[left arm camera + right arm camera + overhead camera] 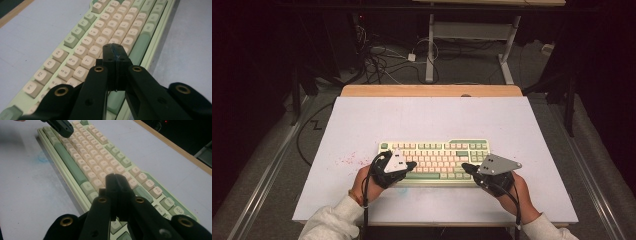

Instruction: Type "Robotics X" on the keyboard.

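A cream and green keyboard (434,161) lies on the white table, near the front middle. My left gripper (411,164) is shut with nothing in it, its tips over the keys just above the green space bar (138,50). In its own view the left gripper (114,51) hovers over the letter rows of the keyboard (82,47). My right gripper (465,167) is shut too, its tips over the keyboard's lower right keys. From the right gripper view, the right gripper (115,178) points along the keyboard (100,160), and the left gripper (65,130) is at the far end.
The white table top (432,117) has a wooden strip (432,90) along its far edge. Red speckles (348,160) mark the surface left of the keyboard, and a faint blue smudge (42,158) lies by its front edge. Cables and desk legs (429,50) are on the floor beyond.
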Motion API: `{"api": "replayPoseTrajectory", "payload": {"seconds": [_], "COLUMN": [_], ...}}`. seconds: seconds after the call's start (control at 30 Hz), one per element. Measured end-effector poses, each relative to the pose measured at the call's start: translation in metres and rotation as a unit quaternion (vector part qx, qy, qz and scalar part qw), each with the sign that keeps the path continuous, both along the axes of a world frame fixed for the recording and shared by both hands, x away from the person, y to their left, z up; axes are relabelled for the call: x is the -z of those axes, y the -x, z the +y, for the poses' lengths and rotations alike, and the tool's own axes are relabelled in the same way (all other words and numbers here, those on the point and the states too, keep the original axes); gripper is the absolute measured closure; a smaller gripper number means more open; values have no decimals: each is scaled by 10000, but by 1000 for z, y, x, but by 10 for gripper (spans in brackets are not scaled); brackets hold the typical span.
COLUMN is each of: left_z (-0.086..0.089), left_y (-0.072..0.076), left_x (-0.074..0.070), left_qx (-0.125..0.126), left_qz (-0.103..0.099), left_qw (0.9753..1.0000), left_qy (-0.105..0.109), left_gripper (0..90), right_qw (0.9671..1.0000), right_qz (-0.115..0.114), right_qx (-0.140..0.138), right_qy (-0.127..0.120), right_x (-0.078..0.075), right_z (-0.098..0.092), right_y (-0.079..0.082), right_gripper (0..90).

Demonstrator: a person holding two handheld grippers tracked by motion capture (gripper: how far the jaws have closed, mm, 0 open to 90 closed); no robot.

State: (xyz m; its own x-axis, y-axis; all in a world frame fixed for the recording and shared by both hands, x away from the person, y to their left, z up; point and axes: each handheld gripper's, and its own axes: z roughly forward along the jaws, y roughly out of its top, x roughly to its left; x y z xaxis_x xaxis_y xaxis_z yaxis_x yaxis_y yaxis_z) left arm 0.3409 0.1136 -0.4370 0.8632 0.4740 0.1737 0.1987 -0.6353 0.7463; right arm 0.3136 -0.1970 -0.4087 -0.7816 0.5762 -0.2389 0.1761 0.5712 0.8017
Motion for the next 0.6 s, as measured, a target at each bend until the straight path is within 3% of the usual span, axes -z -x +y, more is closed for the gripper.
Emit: {"api": "replayPoseTrajectory", "payload": {"seconds": [0.6], "left_z": [-22], "left_y": [-8], "left_x": [10], "left_qx": [200], "left_qz": [134], "left_qw": [9993], "left_qy": [-282], "left_gripper": [879], "right_qw": [9999], "right_qz": [56], "right_qx": [-56], "right_qy": [91], "right_x": [4], "right_z": [3], "right_y": [-2], "right_gripper": [900]}}
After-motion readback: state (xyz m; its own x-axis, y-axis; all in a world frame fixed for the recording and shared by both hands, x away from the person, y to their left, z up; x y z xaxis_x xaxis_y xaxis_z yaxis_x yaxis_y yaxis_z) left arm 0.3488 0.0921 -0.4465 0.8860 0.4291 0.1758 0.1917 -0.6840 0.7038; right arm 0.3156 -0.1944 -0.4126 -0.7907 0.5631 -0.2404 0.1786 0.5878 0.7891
